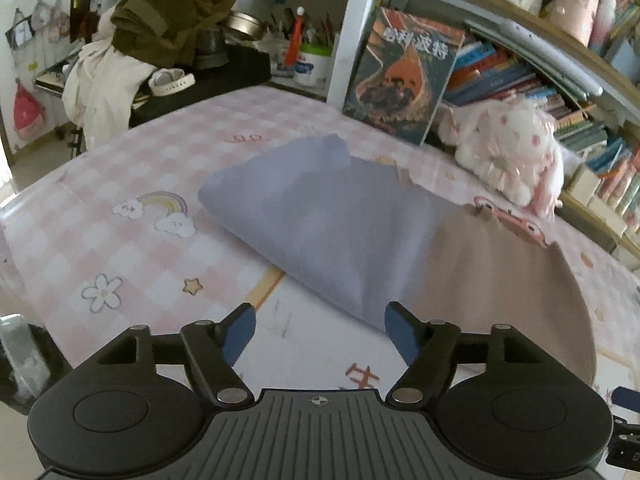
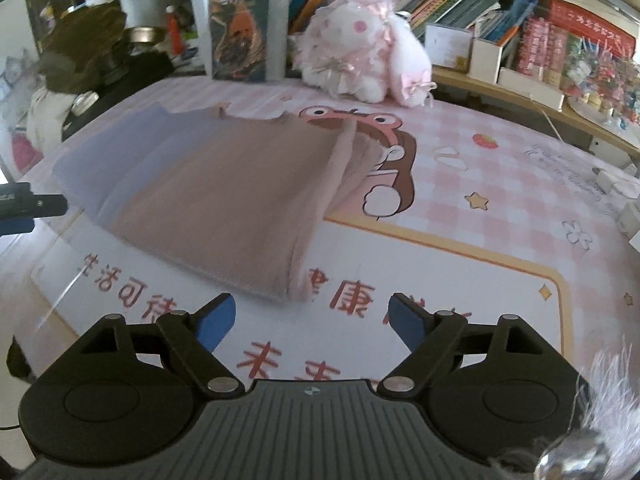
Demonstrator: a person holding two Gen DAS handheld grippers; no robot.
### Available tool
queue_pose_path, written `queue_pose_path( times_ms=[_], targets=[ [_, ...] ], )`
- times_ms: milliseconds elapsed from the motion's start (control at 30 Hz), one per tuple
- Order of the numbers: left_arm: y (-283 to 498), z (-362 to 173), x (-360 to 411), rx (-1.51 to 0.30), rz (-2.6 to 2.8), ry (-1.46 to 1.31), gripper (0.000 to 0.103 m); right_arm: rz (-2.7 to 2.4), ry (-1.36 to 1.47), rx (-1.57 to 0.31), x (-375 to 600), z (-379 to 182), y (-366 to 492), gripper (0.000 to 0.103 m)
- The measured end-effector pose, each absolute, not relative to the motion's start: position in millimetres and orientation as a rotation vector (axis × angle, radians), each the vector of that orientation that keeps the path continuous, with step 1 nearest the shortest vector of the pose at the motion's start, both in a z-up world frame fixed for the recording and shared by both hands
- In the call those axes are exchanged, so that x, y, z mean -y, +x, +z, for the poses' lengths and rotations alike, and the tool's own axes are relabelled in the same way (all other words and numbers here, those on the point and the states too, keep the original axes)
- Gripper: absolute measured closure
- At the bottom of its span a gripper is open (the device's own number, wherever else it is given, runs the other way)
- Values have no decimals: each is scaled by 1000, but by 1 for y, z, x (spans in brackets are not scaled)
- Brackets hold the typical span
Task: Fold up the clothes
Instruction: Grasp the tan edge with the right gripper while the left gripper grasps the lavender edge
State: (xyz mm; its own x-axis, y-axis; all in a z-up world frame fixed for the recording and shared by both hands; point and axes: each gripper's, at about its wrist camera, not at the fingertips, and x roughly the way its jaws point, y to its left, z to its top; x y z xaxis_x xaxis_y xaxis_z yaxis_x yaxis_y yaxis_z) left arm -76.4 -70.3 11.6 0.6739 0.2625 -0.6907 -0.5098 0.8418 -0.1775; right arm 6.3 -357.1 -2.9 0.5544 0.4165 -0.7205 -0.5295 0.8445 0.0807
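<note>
A folded lavender cloth [image 1: 320, 220] lies on the pink checked table mat [image 1: 120, 248]. A folded beige cloth [image 1: 500, 280] lies partly over its right side. In the right wrist view the beige cloth [image 2: 232, 200] is in the middle, with the lavender cloth [image 2: 120, 156] showing at its left. My left gripper [image 1: 320, 312] is open just short of the lavender cloth's near corner, and its pads press on nothing. My right gripper [image 2: 312, 300] is open in front of the beige cloth's near corner, with nothing between its fingers. The left gripper's tip [image 2: 24, 204] shows at that view's left edge.
A white and pink plush toy [image 2: 360, 52] sits at the back of the table, against shelves of books [image 2: 460, 4]. A large book [image 1: 400, 76] stands upright behind the cloths. An olive garment [image 1: 172, 12] is piled over white fabric at the far left.
</note>
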Motion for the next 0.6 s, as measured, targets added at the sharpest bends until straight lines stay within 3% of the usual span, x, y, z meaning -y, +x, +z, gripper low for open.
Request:
queue_pose_path(
  times_ms=[100, 367, 600],
  targets=[
    [-74, 11, 57, -709, 444, -463, 27, 574, -169, -803, 356, -2, 2, 20],
    [-73, -16, -25, -585, 458, -1024, 32, 563, -140, -743, 350, 9, 3, 20],
    [-67, -27, -66, -543, 468, -1131, 32, 489, -55, -746, 344, 15, 21, 21]
  ],
)
